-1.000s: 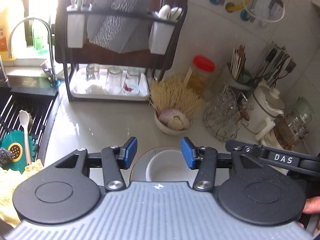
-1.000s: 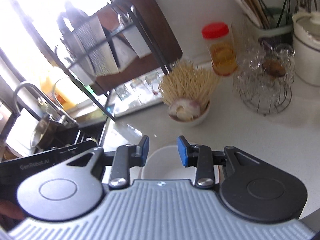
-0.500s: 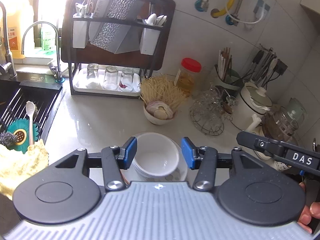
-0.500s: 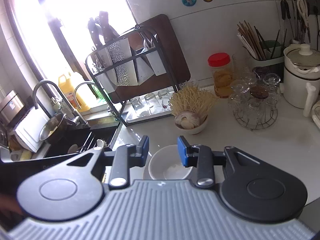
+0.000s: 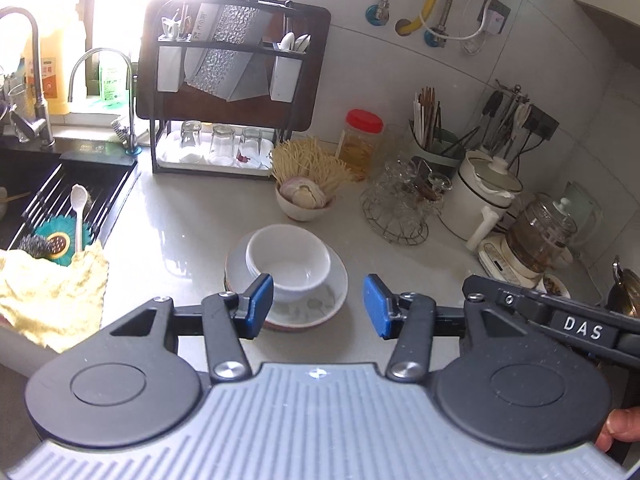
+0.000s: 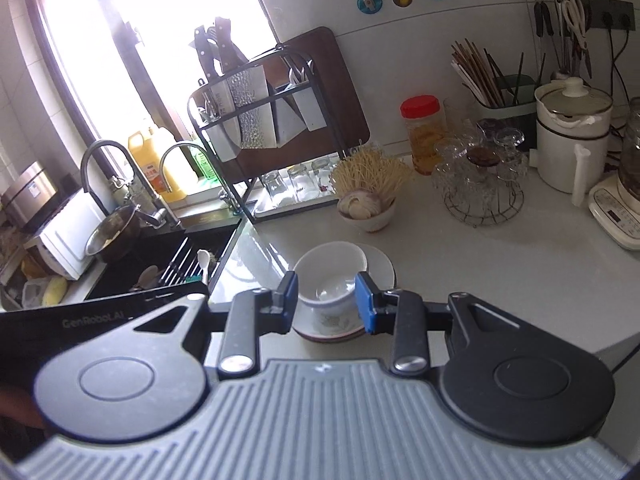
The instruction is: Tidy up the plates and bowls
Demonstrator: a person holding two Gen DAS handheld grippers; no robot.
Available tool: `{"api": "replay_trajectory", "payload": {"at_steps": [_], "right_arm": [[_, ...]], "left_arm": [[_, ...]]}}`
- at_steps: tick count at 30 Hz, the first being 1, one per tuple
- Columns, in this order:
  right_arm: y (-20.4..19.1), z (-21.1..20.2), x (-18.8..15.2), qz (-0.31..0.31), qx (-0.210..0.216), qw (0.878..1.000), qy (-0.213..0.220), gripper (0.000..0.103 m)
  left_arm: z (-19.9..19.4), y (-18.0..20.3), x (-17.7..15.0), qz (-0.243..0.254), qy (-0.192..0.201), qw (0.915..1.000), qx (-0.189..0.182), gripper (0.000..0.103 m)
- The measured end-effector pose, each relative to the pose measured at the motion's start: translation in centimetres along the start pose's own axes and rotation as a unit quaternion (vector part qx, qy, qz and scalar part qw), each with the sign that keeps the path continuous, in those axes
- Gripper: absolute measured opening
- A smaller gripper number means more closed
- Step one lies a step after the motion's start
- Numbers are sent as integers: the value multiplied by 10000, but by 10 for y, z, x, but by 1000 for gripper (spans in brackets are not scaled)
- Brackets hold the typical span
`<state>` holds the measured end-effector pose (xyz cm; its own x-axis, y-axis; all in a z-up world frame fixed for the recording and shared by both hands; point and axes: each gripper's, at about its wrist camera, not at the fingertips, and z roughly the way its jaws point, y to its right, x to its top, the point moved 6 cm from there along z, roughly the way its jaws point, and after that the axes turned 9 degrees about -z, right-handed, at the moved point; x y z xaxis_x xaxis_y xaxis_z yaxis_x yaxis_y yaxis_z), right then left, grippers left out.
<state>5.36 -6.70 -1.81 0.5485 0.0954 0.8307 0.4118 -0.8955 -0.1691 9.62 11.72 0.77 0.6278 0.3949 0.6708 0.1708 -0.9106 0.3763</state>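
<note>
bowl (image 5: 289, 262) nested on plates (image 5: 336, 280) | left gripper (image 5: 318, 307) fingers apart, empty | right gripper (image 6: 326, 302) fingers apart, empty

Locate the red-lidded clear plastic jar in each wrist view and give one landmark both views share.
Left wrist view: the red-lidded clear plastic jar stands upper centre-right, against the tiled wall.
Right wrist view: the jar stands upper right of centre, against the wall.
Shared landmark: the bowl of pale dried noodles, just left of the jar.

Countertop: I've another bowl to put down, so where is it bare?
Bare grey countertop lies between the black sink, the black dish rack and the stacked white bowls. The right side around the wire glass stand is crowded.
</note>
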Motion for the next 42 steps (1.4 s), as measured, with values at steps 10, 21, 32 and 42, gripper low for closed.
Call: {"api": "replay_trajectory", "payload": {"at_steps": [10,21,32,42], "right_arm": [[-3,-15,-35,22,-77,9998,-180,36],[3,-31,-52,-113,-433,9990,-53,64],[3,-44,-54,-305,-489,9983,0,82],[3,-49,-58,-223,-593,9980,-2,103]], "left_arm": [[-24,-3,-42,8,-128,9998,142,56],[-36,-13,-59,8,-108,9997,239,79],[-47,-21,-69,169,-118,9982,572,99],[-62,-27,-69,119,95,9975,691,100]]}}
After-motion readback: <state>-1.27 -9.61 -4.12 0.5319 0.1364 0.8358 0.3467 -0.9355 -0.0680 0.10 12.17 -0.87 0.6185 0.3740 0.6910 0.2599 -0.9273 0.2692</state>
